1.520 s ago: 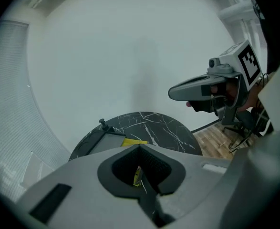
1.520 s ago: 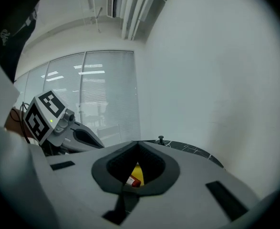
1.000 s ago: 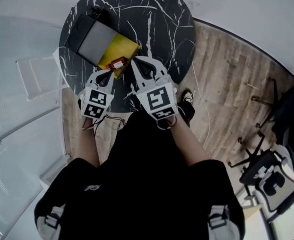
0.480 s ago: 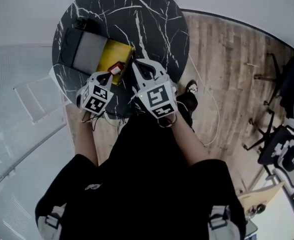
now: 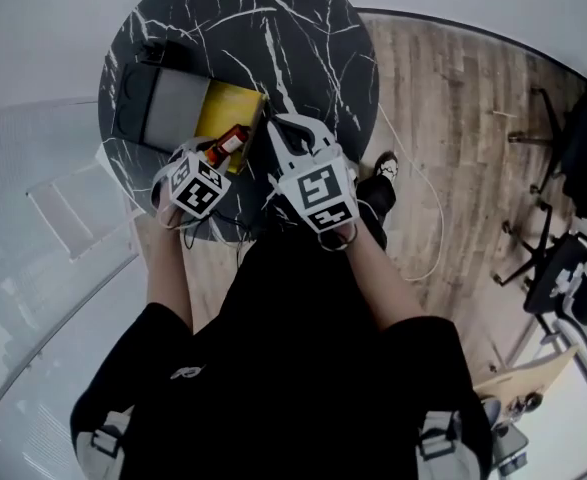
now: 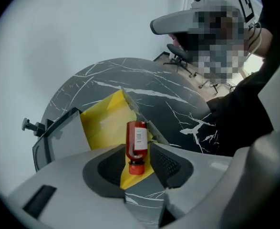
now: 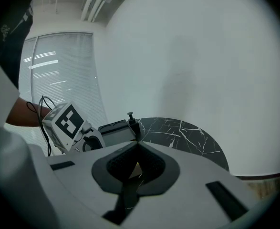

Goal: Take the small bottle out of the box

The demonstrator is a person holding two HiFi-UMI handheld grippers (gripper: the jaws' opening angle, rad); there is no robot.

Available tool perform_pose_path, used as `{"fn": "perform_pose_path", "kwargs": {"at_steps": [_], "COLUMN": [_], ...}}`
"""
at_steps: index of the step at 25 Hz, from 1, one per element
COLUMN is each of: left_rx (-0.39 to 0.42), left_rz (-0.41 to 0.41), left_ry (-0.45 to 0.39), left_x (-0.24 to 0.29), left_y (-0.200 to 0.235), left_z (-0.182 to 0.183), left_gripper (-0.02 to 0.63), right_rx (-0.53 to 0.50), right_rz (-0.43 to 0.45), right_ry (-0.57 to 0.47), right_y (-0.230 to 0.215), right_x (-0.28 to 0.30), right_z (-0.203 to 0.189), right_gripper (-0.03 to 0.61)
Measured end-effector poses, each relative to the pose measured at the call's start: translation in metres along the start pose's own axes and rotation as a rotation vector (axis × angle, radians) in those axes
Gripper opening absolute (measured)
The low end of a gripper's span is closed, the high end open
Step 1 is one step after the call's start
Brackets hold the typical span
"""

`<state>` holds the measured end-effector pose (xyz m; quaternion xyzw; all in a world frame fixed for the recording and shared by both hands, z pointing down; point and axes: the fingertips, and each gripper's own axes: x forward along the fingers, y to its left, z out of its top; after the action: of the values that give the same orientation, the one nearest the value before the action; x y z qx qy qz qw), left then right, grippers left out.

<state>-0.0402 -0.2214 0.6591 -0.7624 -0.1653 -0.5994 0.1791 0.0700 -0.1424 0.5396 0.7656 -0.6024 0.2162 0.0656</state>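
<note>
L gripper (image 6: pixel 137 150): jaws just opened, now apart, nothing clamped.
Small red bottle (image 6: pixel 137 138): betw. those jaws, cap toward gripper, lying on yellow box flap (image 6: pixel 104 122).
R gripper (image 7: pixel 136 147): closed, empty.
Status: pre-grasp; closing on bottle likely next.

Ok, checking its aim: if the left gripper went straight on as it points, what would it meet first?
The small red bottle, which sits between the left gripper's jaws; they have just been opening and don't seem to press it. Beyond lies the yellow box.
</note>
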Motion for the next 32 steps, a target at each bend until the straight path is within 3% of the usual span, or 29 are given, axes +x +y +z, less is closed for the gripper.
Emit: {"fn": "perform_pose_path", "kwargs": {"at_steps": [7, 14, 32], "left_rx": [0.016, 0.07, 0.085], "left_rz": [-0.02, -0.046, -0.118], "left_ry": [0.002, 0.045, 0.082], "left_x": [0.015, 0.032, 0.057], "left_y": [0.004, 0.002, 0.0], "left_z": [0.001, -0.001, 0.002], "left_gripper": [0.192, 0.201, 0.204], "right_rx": [0.014, 0.024, 0.035], "right_rz": [-0.017, -0.045, -0.052], "right_ry": [0.015, 0.029, 0.053], "right_y": [-0.003, -0.012, -0.018], "right_x": [0.002, 0.002, 0.005], "right_z": [-0.006, -0.013, -0.019], "right_gripper": [-0.005, -0.005, -0.005]}}
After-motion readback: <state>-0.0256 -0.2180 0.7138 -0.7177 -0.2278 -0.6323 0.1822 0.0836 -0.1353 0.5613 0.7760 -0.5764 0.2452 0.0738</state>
